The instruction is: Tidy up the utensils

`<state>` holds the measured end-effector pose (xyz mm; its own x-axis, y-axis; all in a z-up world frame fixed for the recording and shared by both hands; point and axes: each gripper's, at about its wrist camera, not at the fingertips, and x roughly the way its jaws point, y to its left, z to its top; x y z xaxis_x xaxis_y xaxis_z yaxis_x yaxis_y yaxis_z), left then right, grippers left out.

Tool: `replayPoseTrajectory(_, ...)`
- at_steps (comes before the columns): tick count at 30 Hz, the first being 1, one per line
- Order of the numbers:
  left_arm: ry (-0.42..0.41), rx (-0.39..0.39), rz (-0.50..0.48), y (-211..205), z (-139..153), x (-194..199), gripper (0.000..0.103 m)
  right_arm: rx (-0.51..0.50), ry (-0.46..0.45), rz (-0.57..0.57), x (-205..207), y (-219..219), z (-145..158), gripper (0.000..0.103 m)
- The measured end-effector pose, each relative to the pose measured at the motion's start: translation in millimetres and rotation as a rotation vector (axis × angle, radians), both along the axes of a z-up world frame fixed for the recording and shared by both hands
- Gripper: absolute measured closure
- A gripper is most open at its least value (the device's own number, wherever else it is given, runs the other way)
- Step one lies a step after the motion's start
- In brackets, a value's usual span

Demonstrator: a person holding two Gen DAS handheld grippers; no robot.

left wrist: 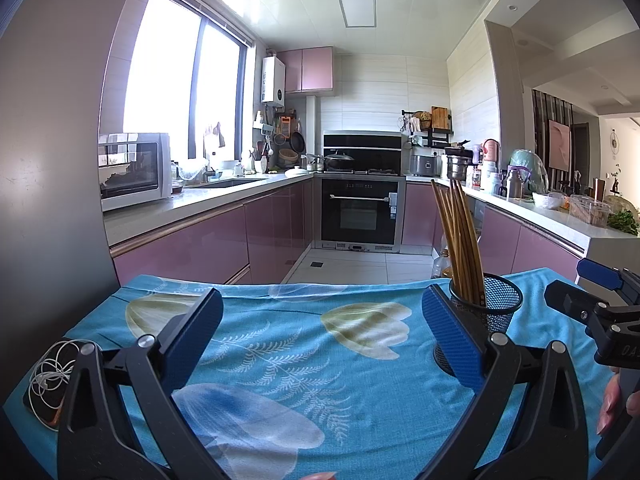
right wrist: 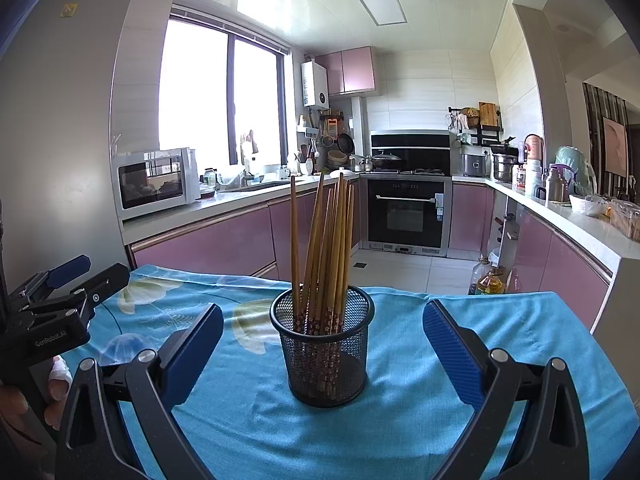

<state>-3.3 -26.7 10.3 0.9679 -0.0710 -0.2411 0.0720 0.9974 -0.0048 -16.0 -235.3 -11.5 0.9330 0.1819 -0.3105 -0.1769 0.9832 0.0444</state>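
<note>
chopsticks [right wrist: 320, 248] all upright in mesh holder [right wrist: 326, 354] on tablecloth [right wrist: 400, 420]; left gripper [left wrist: 320, 336] and right gripper [right wrist: 322, 344] spread wide, empty; task looks done

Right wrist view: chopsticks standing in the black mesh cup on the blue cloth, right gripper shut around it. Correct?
Not quite. The right gripper is open, its fingers apart on either side of the mesh cup, as the right wrist view shows. The chopsticks do stand in it, on the blue cloth.
</note>
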Motion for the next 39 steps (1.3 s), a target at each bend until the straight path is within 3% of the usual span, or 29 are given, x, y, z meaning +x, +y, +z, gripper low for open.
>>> replayPoseTrajectory(39,0.007,-0.03,0.002,-4,-10,1,0.005,0.007,-0.036,-0.026,-3,0,-1,0.006)
